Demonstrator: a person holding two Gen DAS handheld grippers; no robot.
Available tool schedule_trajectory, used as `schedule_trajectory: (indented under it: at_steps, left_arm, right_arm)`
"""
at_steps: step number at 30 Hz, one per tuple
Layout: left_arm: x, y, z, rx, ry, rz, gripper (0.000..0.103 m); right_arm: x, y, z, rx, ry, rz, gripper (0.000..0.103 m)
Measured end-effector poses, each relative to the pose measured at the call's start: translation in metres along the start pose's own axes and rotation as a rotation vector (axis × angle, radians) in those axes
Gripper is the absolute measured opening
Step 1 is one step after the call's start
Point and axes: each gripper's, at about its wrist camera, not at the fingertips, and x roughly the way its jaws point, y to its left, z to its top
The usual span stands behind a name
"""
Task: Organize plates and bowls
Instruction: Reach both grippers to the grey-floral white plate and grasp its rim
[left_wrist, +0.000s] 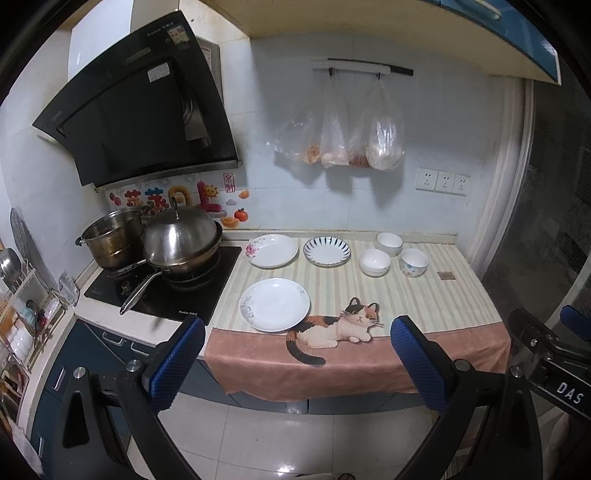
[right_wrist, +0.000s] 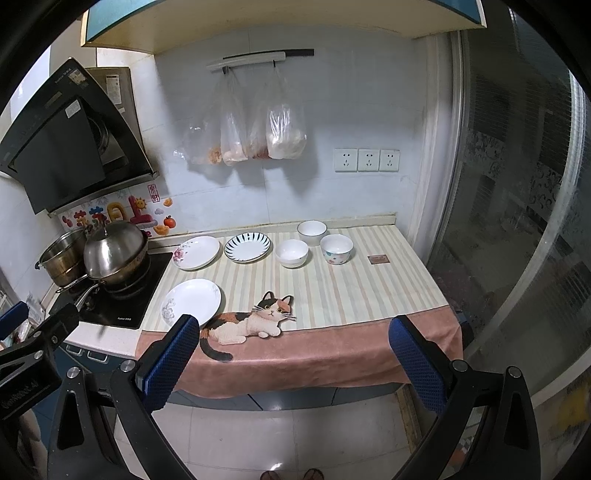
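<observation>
Three plates lie on the striped cloth: a white plate with grey flowers (left_wrist: 274, 304) (right_wrist: 192, 301) near the front, a pink-flowered plate (left_wrist: 272, 250) (right_wrist: 195, 253) and a blue-striped plate (left_wrist: 327, 251) (right_wrist: 247, 247) at the back. Three bowls stand to their right: two white bowls (left_wrist: 375, 261) (left_wrist: 389, 243) (right_wrist: 291, 252) (right_wrist: 312, 232) and a patterned bowl (left_wrist: 414, 262) (right_wrist: 336, 249). My left gripper (left_wrist: 297, 360) and right gripper (right_wrist: 293, 358) are both open and empty, held in front of the counter edge, away from the dishes.
A cooktop (left_wrist: 162, 291) at the left carries a lidded wok (left_wrist: 183, 240) and a steel pot (left_wrist: 112, 236). A range hood (left_wrist: 147, 110) hangs above. Plastic bags (left_wrist: 343, 136) hang on the wall. A dish rack (left_wrist: 18, 314) stands far left. A small brown square (right_wrist: 378, 259) lies on the cloth.
</observation>
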Motion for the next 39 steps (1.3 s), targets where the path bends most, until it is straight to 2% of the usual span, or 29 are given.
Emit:
schedule_trajectory:
  at_steps: [5, 11, 20, 27, 32, 35, 39]
  left_arm:
    - [0.026, 0.014, 0.004, -0.009, 0.017, 0.011, 0.103]
    - [0.065, 0.047, 0.006, -0.038, 0.028, 0.035, 0.103]
    - [0.152, 0.080, 0.019, -0.071, 0.091, 0.114, 0.103]
    - [0.246, 0.087, 0.032, -0.103, 0.169, 0.168, 0.103]
    - [0.334, 0.087, 0.035, -0.102, 0.292, 0.185, 0.103]
    - [0.381, 0.090, 0.031, -0.095, 0.357, 0.205, 0.103]
    - [0.444, 0.103, 0.017, -0.126, 0.474, 0.180, 0.102]
  right_arm:
    - [0.018, 0.008, -0.001, 0.018, 0.031, 0.011, 0.103]
    - [0.060, 0.040, -0.003, 0.016, 0.066, 0.044, 0.103]
    - [0.163, 0.091, 0.006, -0.042, 0.152, 0.104, 0.103]
    - [0.290, 0.117, 0.028, -0.081, 0.236, 0.167, 0.103]
    - [0.405, 0.135, 0.040, -0.125, 0.339, 0.214, 0.103]
    - [0.462, 0.140, 0.035, -0.154, 0.426, 0.248, 0.103]
    - [0.540, 0.152, 0.020, -0.194, 0.542, 0.291, 0.103]
